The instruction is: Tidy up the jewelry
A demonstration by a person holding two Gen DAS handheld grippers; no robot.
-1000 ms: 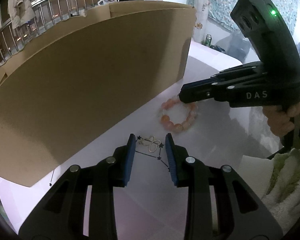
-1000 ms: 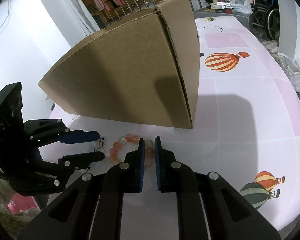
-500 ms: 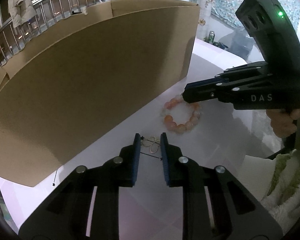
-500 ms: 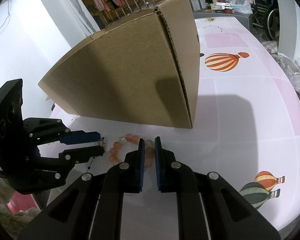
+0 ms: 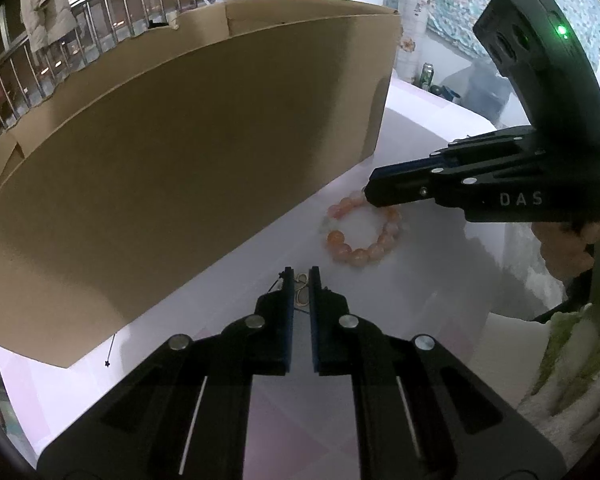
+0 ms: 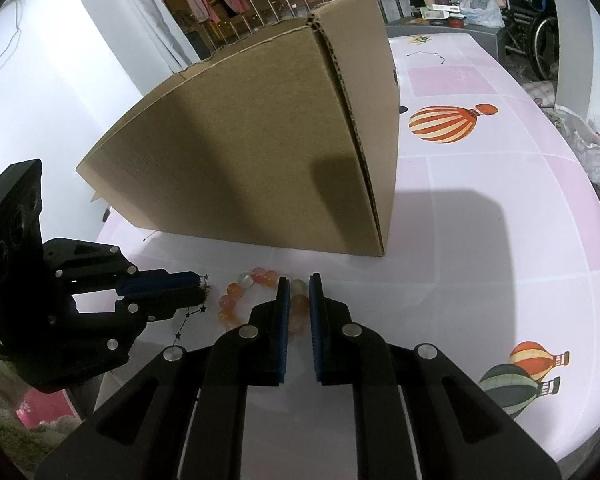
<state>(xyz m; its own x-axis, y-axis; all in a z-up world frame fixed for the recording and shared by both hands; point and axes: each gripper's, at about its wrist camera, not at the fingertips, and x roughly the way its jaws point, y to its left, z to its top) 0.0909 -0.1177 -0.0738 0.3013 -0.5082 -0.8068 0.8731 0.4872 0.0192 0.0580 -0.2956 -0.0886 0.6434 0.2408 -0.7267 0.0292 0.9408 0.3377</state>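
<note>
pink table (image 6: 480, 216) open right of cardboard box (image 6: 260, 140); left gripper (image 5: 301, 280) jaws just closing on small ornament (image 5: 301, 300); right gripper (image 6: 299, 292) jaws clenched on bead bracelet (image 5: 360, 236).

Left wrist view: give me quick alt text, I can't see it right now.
The left gripper, jaws just closing, pinches a small pale ring-shaped trinket on the table. Beyond lies an orange bead bracelet, gripped by the right gripper, beside a cardboard box.

Orange-pink bracelet (image 5: 362, 236), brown box (image 5: 188, 160)
</note>
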